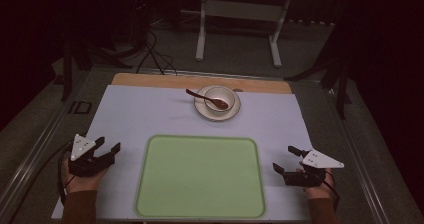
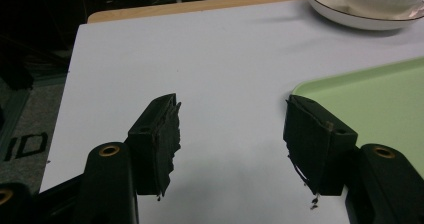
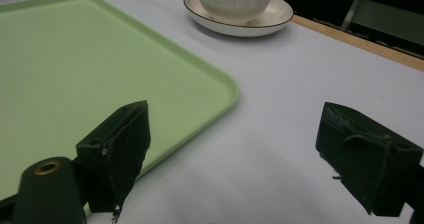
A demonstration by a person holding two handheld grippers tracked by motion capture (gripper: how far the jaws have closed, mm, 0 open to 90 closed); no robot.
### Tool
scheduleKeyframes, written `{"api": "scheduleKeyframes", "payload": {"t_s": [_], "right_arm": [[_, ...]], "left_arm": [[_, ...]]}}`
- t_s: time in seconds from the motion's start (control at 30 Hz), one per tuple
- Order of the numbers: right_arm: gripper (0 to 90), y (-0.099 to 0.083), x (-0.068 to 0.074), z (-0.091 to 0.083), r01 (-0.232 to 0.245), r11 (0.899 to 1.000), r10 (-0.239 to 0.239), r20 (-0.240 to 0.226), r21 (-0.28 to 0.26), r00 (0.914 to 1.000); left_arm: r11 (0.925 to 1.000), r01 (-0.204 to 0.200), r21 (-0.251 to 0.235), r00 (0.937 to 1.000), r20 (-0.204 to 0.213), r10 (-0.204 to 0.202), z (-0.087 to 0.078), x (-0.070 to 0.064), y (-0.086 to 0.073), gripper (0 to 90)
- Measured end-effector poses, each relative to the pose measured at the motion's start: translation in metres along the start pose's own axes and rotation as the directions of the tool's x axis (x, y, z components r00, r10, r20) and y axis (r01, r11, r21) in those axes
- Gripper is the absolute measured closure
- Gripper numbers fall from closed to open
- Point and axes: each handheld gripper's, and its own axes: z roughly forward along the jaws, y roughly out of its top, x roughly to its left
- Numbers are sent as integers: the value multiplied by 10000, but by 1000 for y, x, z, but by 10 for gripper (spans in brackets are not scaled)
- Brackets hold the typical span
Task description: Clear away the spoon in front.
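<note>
left gripper (image 1: 109, 145): lower left, jaws wide apart, holding nothing | right gripper (image 1: 285, 159): lower right, jaws wide apart, holding nothing | green tray (image 1: 200, 176): bottom middle, between them, bare | white bowl (image 1: 219, 99): upper middle, on a saucer (image 1: 202, 112), brown spoon (image 1: 206, 98) resting in it

The left tongs (image 1: 108, 144) sit low at the near left, held from below by the left hand (image 1: 82, 180), jaws spread wide with nothing between them. The right tongs (image 1: 286, 159) sit at the near right in the right hand (image 1: 316, 186), jaws likewise wide apart and empty.
</note>
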Motion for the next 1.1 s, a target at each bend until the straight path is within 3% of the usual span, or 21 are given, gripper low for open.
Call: {"api": "scheduleKeyframes", "payload": {"t_s": [0.33, 0.63, 0.8, 0.9, 1.1], "right_arm": [[140, 0, -1, -1, -51, 10000, 51, 98, -41, 9999], [140, 0, -2, -1, -73, 9999, 75, 204, -110, 9998], [139, 0, -2, -4, -157, 9997, 163, 321, -191, 9993], [139, 0, -2, -5, -184, 9995, 195, 400, -270, 9990], [139, 0, -3, -6, -194, 9992, 212, 517, -353, 9984]], "left_arm": [[10000, -16, 37, 9999, -125, 16, 2, 0, 0, 390], [9999, 112, -68, 9999, 6, -112, 4, -3, 4, 390], [9995, 70, -294, 9999, 101, -67, 5, -6, 13, 391], [9992, 52, -404, 9993, 380, -36, 6, -8, 21, 393], [9985, -299, -458, 9972, 673, 329, 14, -12, 41, 392]]}}
